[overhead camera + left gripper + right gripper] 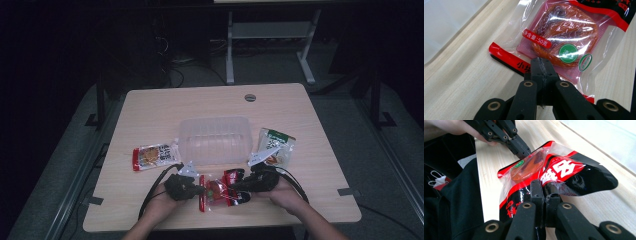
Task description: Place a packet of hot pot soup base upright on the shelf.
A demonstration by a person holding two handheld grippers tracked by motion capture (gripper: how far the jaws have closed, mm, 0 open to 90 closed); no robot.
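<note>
Your left gripper pinches the red sealed edge of the snack packet; your right gripper has its fingers clamped on the opposite black end, the packet stretched between them just above the table. Pull evenly apart. Both hands lie low, fingers pointing inward.

The pouch is glossy clear plastic film with red and black print. The table is pale matt wood grain. The bin is frosted translucent plastic.
</note>
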